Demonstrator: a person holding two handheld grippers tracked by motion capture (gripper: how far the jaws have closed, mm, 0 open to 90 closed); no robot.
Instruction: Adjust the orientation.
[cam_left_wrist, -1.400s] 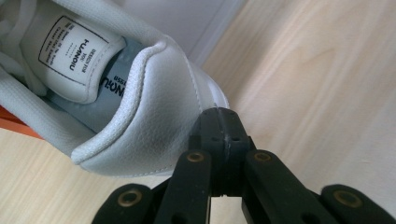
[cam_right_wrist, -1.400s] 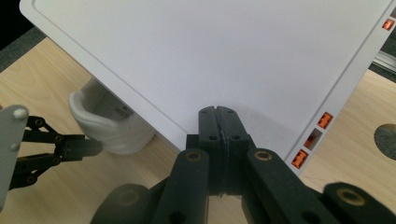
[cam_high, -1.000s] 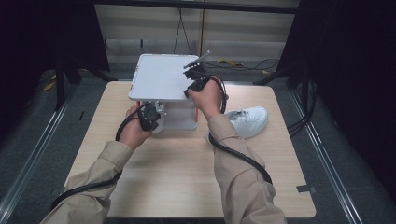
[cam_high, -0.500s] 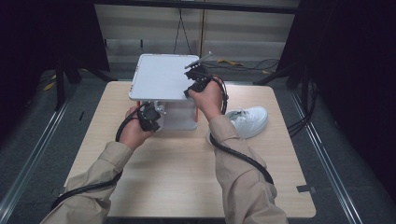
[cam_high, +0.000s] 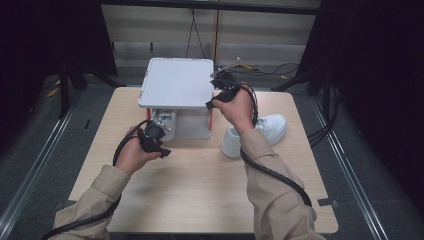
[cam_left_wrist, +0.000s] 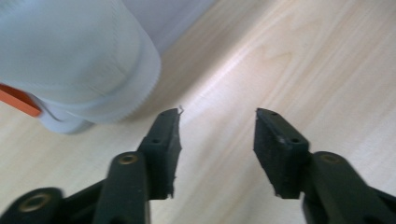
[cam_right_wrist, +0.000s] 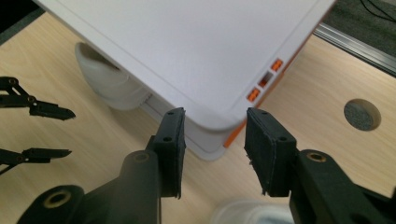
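Note:
A white storage box (cam_high: 194, 123) with orange trim stands at the back of the table, its flat white lid (cam_high: 175, 82) raised over it. A white shoe (cam_high: 164, 120) pokes out of the box's front left. My left gripper (cam_high: 156, 134) is open just in front of that shoe; its own view has the shoe's toe (cam_left_wrist: 79, 60) up left of the left gripper (cam_left_wrist: 219, 112). My right gripper (cam_high: 216, 90) is open at the lid's front right corner (cam_right_wrist: 219, 119), with the jaws either side of it (cam_right_wrist: 215, 112). A second white shoe (cam_high: 260, 132) lies right of the box.
The wooden table (cam_high: 200, 190) stretches bare toward the person. A round hole (cam_right_wrist: 362, 114) sits in the tabletop beyond the box. Cables trail from both grippers along the sleeves. Dark floor and metal rails surround the table.
My left gripper has drawn back a little from the shoe toward the person. The right gripper has stayed at the lid's corner, shifting only slightly.

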